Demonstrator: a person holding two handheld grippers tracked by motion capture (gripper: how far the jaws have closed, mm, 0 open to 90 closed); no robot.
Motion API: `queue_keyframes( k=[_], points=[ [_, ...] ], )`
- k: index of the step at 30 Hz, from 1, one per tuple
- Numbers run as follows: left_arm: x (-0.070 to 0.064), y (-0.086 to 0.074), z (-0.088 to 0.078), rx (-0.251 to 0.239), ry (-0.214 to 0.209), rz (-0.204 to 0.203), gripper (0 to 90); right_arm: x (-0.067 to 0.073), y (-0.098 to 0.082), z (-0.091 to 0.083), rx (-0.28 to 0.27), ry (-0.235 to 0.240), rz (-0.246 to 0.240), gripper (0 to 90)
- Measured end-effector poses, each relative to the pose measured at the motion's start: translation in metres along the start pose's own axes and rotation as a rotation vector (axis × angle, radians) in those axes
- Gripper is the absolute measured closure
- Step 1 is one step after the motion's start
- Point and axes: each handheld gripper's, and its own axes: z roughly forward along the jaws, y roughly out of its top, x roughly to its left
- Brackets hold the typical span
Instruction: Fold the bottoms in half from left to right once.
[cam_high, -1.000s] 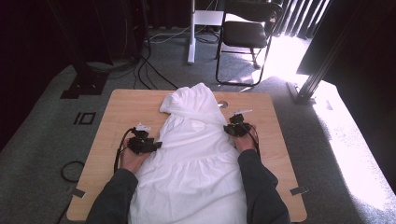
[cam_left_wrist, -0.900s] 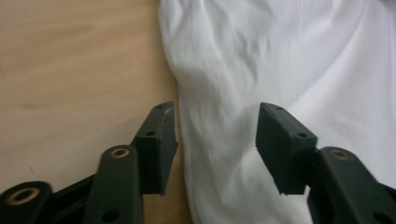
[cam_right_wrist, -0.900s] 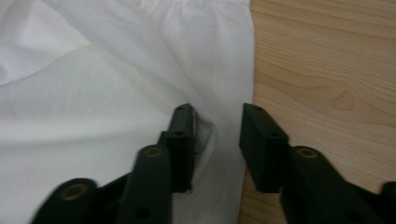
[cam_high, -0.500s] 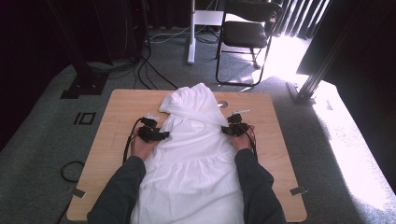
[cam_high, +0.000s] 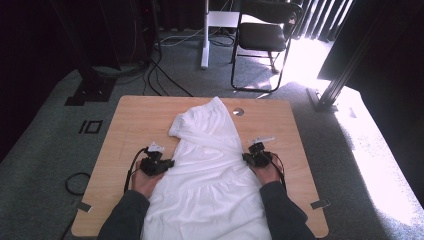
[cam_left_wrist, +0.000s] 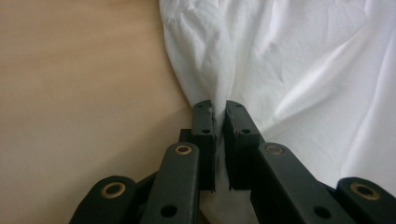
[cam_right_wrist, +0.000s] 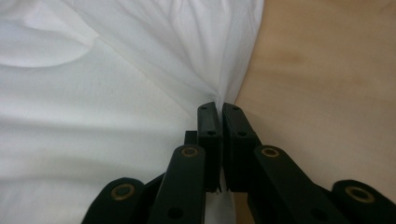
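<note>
Hard daylight pours in at the upper right of the high view, blowing out the floor beyond the tabletop; the left side sinks into near black. That picture is soft, slightly grainy. In both gripper views, white cloth ahead of each claw glares, folds softly shadowed, focus mild.

garment: on table, centre, near end hanging over near edge
left gripper: at garment's left edge
right gripper: at garment's right edge
chair: behind table, on floor
cables: floor, behind table's left
</note>
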Motion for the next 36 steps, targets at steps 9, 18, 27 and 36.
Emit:
queue_keyframes(
  k=[9, 18, 27, 36],
  points=[
    [-0.018, -0.022, -0.028, -0.001, 0.005, 0.098, 64.9, 0.029, -0.025, -0.032, 0.01, -0.01, -0.096, 61.5],
    [-0.009, 0.011, -0.02, -0.054, 0.028, 0.094, 63.6, 0.055, 0.038, -0.021, -0.123, 0.14, -0.166, 55.3],
    [-0.017, 0.014, 0.007, 0.0, 0.001, 0.108, 63.7, 0.111, 0.068, 0.031, -0.087, 0.154, -0.363, 52.9],
    [-0.018, 0.013, 0.01, 0.025, -0.003, 0.11, 63.2, 0.097, 0.087, 0.044, -0.075, 0.08, -0.307, 88.9]
  ],
)
